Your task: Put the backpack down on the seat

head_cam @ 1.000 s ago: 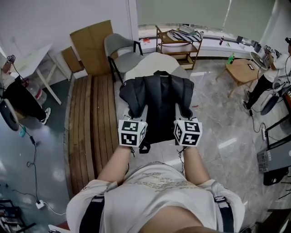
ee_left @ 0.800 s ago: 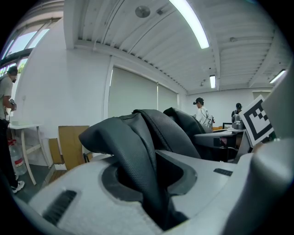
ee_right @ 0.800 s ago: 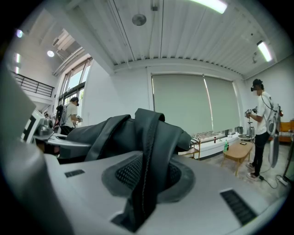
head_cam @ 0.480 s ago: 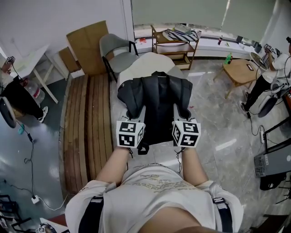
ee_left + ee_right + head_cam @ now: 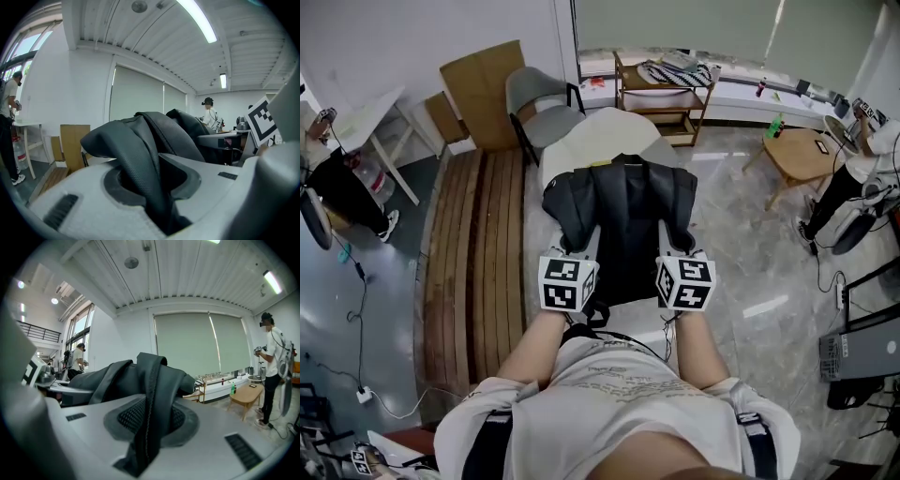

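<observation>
No text, label, brand or number can be read anywhere.

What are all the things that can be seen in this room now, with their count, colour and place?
textured backpack: one, black, held by its straps over the cushioned seat.
cushioned seat: one, cream, ahead of the person, partly behind the backpack.
armchair with black legs: one, grey, left of the seat.
cardboard sheets: two, brown, leaning on the wall.
slatted wooden platform: one, brown, on the floor at the left.
wooden shelf rack: one, light brown, by the window.
round wooden table: one, light brown, at the right.
bottle: one, green, beside the round table.
other people: two, one at the left edge, one at the right edge.
left gripper: one, grey, shut on a backpack strap.
right gripper: one, grey, shut on the other strap.
</observation>
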Motion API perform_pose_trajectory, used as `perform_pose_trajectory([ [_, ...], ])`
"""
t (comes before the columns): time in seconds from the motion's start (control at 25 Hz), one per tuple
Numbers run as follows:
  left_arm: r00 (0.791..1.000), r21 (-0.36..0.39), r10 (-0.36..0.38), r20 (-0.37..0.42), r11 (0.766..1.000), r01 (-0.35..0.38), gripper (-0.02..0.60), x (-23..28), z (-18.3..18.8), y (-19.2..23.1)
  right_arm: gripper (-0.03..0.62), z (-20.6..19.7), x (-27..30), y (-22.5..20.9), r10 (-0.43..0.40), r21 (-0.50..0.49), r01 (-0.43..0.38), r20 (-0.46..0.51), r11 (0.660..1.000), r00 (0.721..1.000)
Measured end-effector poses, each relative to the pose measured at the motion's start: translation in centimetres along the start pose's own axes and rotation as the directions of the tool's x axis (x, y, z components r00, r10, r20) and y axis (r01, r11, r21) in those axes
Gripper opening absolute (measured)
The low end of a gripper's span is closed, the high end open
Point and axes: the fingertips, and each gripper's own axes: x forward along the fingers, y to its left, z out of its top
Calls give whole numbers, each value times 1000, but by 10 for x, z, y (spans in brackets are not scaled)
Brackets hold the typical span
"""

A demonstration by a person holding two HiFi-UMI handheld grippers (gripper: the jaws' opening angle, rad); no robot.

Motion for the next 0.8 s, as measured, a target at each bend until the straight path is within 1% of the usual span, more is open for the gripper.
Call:
perform_pose_trajectory([
  [0.24, 1000, -6, -1, -13, 1000, 1, 95, 30, -1, 6, 84, -3, 24, -16, 3, 5, -3, -19, 1000, 1000],
  [0.44, 1000, -3, -24, -14, 1000, 24, 95, 61, 5, 20, 84, 2, 53, -26, -16, 4, 16, -18, 1000, 1000],
  [0.6, 999, -8, -32, -10, 999, 32, 97, 86, 12, 47, 85, 12, 90, -23, -16, -7, 16, -18, 1000, 1000],
  [0.8, 999, -16, -33, -5, 999, 32, 97, 119, 26, 98, 84, 27, 149, -9, -6, -14, 6, -22, 1000, 1000],
])
